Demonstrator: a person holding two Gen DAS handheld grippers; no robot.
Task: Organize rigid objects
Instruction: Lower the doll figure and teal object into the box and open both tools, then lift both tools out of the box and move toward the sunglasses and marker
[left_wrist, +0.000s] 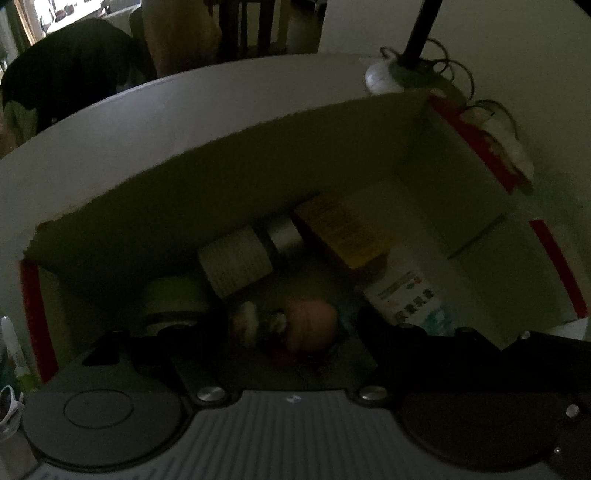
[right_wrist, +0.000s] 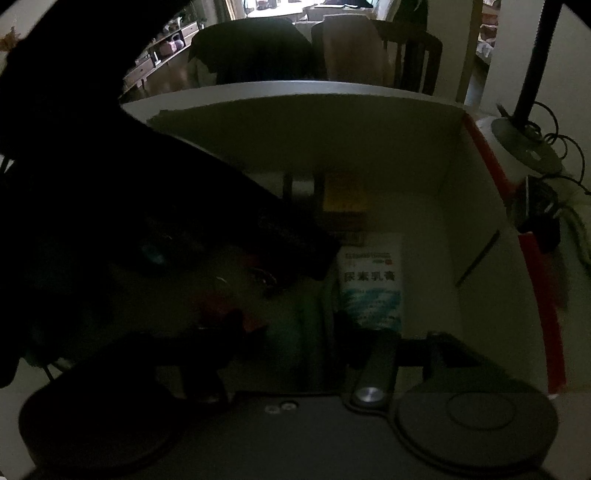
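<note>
Both grippers reach down into a white cardboard box (left_wrist: 207, 184) with red tape on its edges. On its floor lie a white bottle (left_wrist: 236, 266) with a silver cap, a yellow carton (left_wrist: 343, 229), a white and blue carton (left_wrist: 410, 299), a tape roll (left_wrist: 170, 302) and a pink round toy (left_wrist: 310, 325) with fluffy trim. My left gripper (left_wrist: 258, 332) stands open, its fingers well apart on either side of the pink toy. In the right wrist view my right gripper (right_wrist: 295, 332) is open around a pale greenish thing (right_wrist: 310, 325), beside the white and blue carton (right_wrist: 373, 284). The left gripper's dark bulk (right_wrist: 147, 221) hides the box's left half.
The box sits on a round white table (left_wrist: 147, 110). A black lamp pole (left_wrist: 421, 29) on a grey base with cables stands behind the box's right corner. Chairs (right_wrist: 258, 51) stand beyond the far table edge. A small white bottle (left_wrist: 9, 339) stands outside the box's left wall.
</note>
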